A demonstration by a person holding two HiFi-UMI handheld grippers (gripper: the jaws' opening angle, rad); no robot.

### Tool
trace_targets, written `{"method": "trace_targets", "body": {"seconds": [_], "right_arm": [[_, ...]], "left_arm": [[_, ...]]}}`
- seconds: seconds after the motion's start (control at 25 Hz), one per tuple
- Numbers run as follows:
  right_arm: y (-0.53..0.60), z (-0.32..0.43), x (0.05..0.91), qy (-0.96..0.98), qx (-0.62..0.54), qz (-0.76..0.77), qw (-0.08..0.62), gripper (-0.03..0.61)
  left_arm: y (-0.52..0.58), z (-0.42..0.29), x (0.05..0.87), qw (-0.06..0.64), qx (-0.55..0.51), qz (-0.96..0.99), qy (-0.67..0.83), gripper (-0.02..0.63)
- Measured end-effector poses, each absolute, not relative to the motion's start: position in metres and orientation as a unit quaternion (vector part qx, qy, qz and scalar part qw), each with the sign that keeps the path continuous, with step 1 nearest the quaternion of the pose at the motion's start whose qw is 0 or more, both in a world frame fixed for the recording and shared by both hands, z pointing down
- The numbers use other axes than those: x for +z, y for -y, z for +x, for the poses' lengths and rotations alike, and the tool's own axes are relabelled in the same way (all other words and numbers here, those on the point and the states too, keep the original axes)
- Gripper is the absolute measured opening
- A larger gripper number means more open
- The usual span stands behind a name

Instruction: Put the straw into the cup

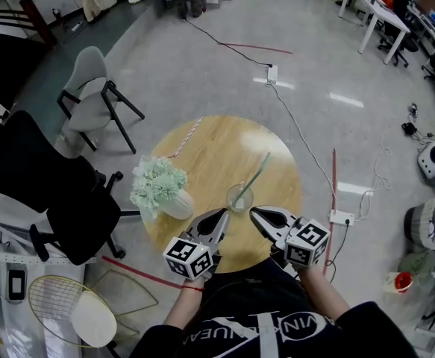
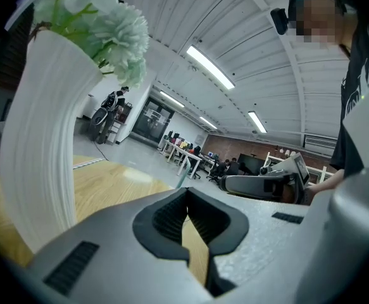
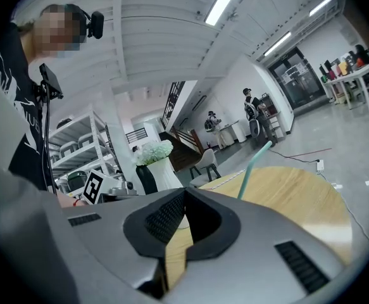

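Standing at the near edge of a round wooden desk point(image 1: 210, 148), the person holds the left claw point(image 1: 223, 213) and the right claw point(image 1: 253, 212) low at its rim, tips angled forward and toward each other. Both claws are clenched, pad tips together, nothing between them. Just beyond the tips stands the clear cup point(image 1: 240, 198). The green straw point(image 1: 256, 174) sits in the cup: lower end inside, long axis leaning away and to the right, upper end past the rim. A white vase point(image 1: 178, 204) of pale flowers point(image 1: 157, 183) stands left of the cup, beside the left claw. Beyond lies grey floor point(image 1: 202, 66) with cables point(image 1: 299, 133); a black chair point(image 1: 45, 192) and a grey chair point(image 1: 90, 99) stand at left, with white desks point(image 1: 374, 13) far right.
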State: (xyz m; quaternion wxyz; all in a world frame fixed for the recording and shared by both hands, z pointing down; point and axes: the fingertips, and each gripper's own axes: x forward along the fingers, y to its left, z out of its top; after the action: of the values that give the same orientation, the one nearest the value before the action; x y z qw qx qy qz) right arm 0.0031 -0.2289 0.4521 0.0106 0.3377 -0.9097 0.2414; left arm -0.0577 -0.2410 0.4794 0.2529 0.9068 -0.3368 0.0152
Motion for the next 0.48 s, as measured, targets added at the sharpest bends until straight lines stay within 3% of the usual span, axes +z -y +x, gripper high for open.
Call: {"method": "trace_targets", "body": {"seconds": [0.48], "right_arm": [[0.216,-0.01,0.465,0.906,0.246,0.344,0.019,0.003]], "left_arm": [[0.233,-0.072,0.488,0.254,0.013,0.908,0.333,0.008]]}}
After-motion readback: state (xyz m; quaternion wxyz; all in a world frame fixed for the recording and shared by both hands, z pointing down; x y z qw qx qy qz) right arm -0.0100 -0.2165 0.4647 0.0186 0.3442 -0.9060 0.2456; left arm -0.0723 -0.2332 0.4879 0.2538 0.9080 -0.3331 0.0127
